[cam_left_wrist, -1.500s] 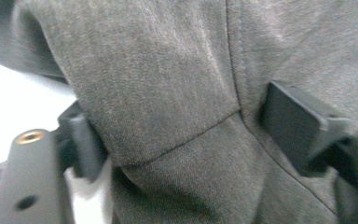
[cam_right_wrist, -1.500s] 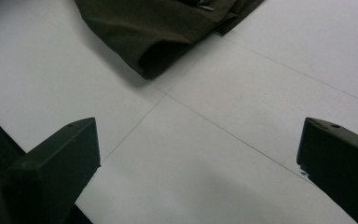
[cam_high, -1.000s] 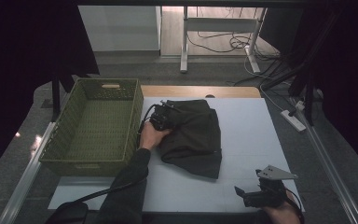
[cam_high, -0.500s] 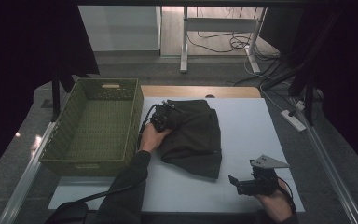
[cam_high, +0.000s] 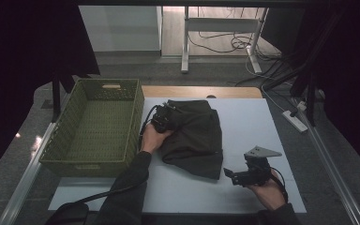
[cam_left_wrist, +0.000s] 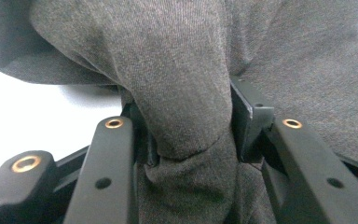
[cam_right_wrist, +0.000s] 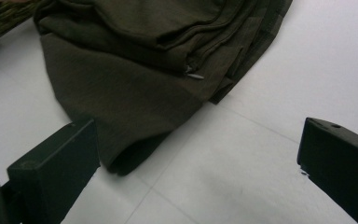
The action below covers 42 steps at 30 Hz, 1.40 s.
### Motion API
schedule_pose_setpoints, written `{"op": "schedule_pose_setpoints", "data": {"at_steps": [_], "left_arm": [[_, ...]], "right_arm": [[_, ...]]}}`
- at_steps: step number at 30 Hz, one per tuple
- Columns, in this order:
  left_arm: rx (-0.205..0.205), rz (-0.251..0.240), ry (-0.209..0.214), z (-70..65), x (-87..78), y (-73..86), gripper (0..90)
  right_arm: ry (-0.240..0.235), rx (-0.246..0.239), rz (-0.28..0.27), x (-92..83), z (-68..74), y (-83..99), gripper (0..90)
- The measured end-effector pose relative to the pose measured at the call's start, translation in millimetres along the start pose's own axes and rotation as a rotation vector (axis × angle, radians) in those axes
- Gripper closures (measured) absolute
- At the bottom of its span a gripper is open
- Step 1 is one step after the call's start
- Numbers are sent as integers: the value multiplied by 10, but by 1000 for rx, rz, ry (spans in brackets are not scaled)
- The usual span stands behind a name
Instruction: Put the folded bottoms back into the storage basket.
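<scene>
A dark olive folded garment lies in the middle of the white table top. My left gripper sits at the garment's left edge, shut on a bunched fold of the cloth that fills the gap between its jaws. My right gripper is low over the table near the garment's near right corner, pointing toward it. Its jaws stand wide apart with nothing between them, only bare table. A small zipper pull shows on the folded layers.
A green woven basket stands on the left of the table, close beside my left hand. A wooden strip borders the table's far edge. Desk legs and cables lie on the floor beyond.
My right gripper has moved left and forward across the table toward the garment's near corner. The left gripper has kept still on the cloth.
</scene>
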<state>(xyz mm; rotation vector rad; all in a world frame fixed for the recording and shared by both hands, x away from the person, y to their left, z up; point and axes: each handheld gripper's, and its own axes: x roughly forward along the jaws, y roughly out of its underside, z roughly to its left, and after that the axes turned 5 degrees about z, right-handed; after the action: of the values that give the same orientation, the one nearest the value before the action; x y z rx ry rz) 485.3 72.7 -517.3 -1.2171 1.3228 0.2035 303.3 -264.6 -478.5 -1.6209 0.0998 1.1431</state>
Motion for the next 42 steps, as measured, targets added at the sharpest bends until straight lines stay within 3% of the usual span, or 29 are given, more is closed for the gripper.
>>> {"op": "schedule_pose_setpoints", "data": {"at_steps": [9, 21, 38, 42], "left_arm": [[-1, -10, 9, 16, 6, 15, 580], [-8, -22, 18, 33, 13, 35, 568], [-24, -39, 23, 39, 21, 64, 562], [-29, -40, 28, 46, 22, 66, 561]], "right_arm": [[-12, -5, 61, 256, -27, -150, 0], [-22, -24, 78, 518, -4, -366, 0], [4, 43, 53, 815, -114, -733, 0], [10, 51, 86, 950, -160, -744, 0]]}}
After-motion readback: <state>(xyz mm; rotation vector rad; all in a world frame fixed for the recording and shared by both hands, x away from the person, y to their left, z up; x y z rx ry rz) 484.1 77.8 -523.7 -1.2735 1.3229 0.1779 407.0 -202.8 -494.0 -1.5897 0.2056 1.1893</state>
